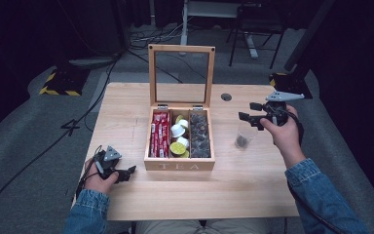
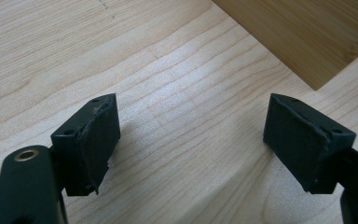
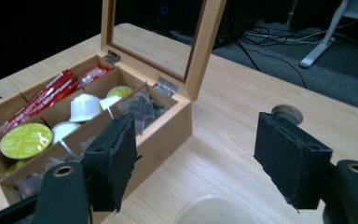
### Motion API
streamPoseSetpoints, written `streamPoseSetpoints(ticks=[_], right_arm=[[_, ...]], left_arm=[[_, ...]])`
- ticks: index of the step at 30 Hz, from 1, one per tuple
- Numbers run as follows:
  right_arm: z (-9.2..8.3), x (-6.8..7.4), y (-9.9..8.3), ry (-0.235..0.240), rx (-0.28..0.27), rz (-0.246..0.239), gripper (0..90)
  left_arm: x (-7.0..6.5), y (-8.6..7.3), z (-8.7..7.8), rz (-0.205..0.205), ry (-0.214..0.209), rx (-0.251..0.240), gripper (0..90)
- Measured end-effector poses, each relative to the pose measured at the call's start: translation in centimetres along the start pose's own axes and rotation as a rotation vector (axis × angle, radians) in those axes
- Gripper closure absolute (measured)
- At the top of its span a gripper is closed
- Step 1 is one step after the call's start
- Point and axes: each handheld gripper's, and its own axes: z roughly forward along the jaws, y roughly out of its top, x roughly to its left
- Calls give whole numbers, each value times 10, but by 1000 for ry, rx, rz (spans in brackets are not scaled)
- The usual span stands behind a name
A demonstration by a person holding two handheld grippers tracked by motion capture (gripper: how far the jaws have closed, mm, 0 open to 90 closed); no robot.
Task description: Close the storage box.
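Note:
A wooden tea box [image 1: 179,165] stands mid-table with its glass lid [image 1: 181,73] upright. Its left compartment holds red sachets [image 1: 160,134], the middle one white and yellow-green capsules [image 1: 178,138], the right one dark tea bags [image 1: 199,135]. To the box's right stands a clear plastic cup [image 1: 243,136] with something dark in its bottom. My right gripper [image 1: 250,111] hovers just above the cup, open and holding nothing. In the right gripper view its jaws [image 3: 196,154] stand apart over the cup rim [image 3: 216,210]. My left gripper [image 1: 129,173] rests open on the table by the box's front left corner [image 2: 307,32], with bare wood between its jaws [image 2: 191,140].
A round cable hole [image 1: 226,97] sits in the table [image 1: 126,107] behind the cup. Bare wood lies left of the box and along the front edge. Cables and metal chair legs [image 1: 253,44] are on the grey floor beyond the table.

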Motion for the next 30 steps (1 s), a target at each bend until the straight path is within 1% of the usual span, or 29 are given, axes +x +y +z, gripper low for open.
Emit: streamPoseSetpoints(ticks=[3,6,10,12,17,23,25,26,27,29,30], right_arm=[[4,0,11,9,-10,-3,298],[10,0,26,14,-13,-19,297],[18,-3,45,40,-26,-14,309],[21,-4,50,41,-35,-14,324],[30,-7,65,63,-48,-3,345],[43,-9,85,55,-44,-34,353],[47,-9,91,74,-64,-28,351],[50,-9,95,103,-81,-15,359],[53,-9,98,113,-93,-9,360],[59,-9,102,114,-104,-14,357],[63,-8,106,104,-115,5,343]], left_arm=[[0,0,0,-1,2,0,191],[0,0,0,-2,1,-3,191],[0,0,0,1,-1,-5,192],[1,-1,0,2,-4,-5,192],[1,-1,0,6,-9,-4,192],[1,-1,-1,9,-8,-3,192],[1,-1,-1,13,-1,-3,194],[0,-2,-1,10,-2,-3,196],[0,-2,-2,10,-2,-3,199],[0,-2,-2,12,-5,-1,200],[0,-2,-2,12,-5,-2,200]])
